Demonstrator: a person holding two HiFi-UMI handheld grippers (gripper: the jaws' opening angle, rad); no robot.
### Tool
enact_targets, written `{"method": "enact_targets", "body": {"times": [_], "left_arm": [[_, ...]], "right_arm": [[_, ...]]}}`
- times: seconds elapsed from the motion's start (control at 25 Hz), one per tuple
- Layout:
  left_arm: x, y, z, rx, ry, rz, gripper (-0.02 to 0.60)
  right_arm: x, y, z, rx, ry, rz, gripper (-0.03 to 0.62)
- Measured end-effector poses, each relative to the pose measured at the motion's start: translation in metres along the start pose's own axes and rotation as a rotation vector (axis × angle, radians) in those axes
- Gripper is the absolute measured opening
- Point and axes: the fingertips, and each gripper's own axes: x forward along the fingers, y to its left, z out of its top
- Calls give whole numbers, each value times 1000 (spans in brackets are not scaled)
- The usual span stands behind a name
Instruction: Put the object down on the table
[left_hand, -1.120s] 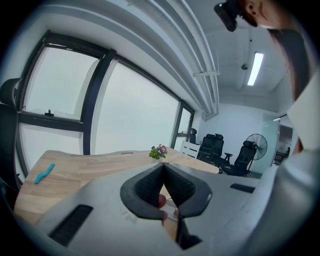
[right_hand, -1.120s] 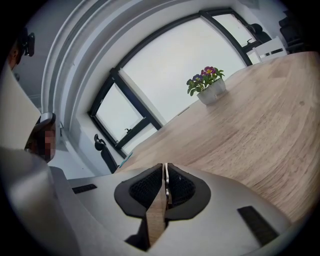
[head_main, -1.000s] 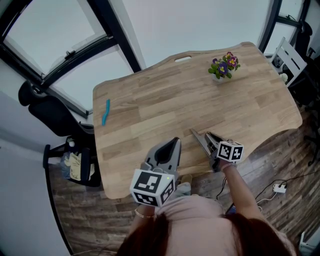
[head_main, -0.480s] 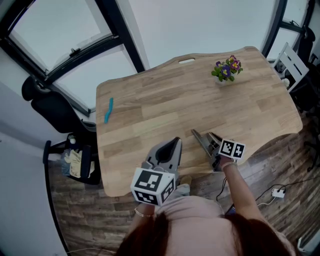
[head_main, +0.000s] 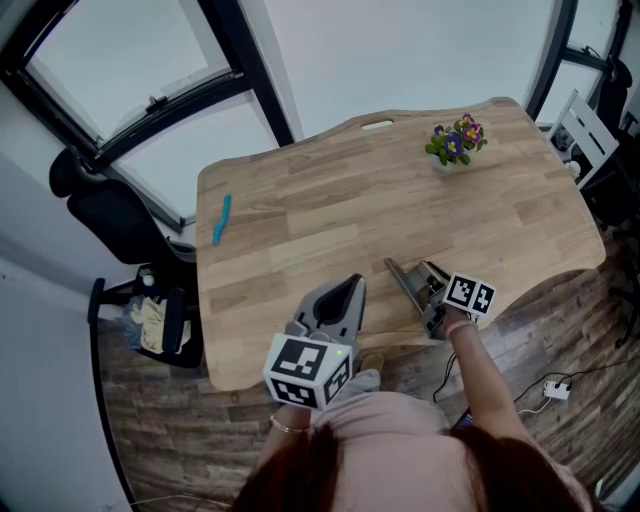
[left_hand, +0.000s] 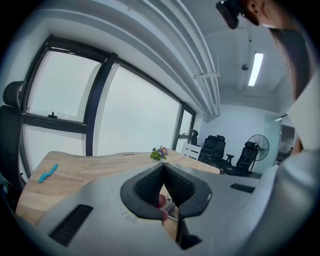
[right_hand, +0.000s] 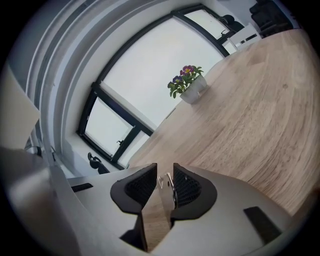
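The right gripper (head_main: 406, 270) is held low over the near edge of the bench (head_main: 400, 200) and angled toward its middle, so that the object (right_hand: 168, 184), a small thin metal piece whose kind cannot be made out, has only a short way to drop. Its jaws are opening: in the right gripper view the piece is seen between them, close against the pad at that view's right with a clear gap to the other pad, so it is not pinched. Whether it already rests on the wood cannot be told, and the release is judged to be under way. The left gripper (head_main: 350, 283) is kept just beside, also over the near edge, with its jaws closed tip to tip on nothing. It is judged to be parked there, since no part is asked of it. The spot lies close to the front edge, so a piece nudged back toward the person could be lost over it, and a straight lift is favoured over a backward drag. Ahead, wide bare wood is left open: the flowerpot (head_main: 455, 140) stands well apart at the far right, and the blue strip (head_main: 221, 219) lies near the left edge, with a chair (head_main: 95, 215) beyond it
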Motion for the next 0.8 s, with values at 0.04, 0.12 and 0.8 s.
{"method": "enact_targets", "body": {"times": [0.04,0.12,0.8], "left_arm": [[0,0,0,1,-2,1,2],[-1,0,1,1,-6,5,2],[-16,-20,5,1,-40,13,2]], "right_arm": [[-1,2,0,-17,3,0,77],[-4,5,0,-45,9,-2,81],[-39,12,-2,-152,11,2,97]]}}
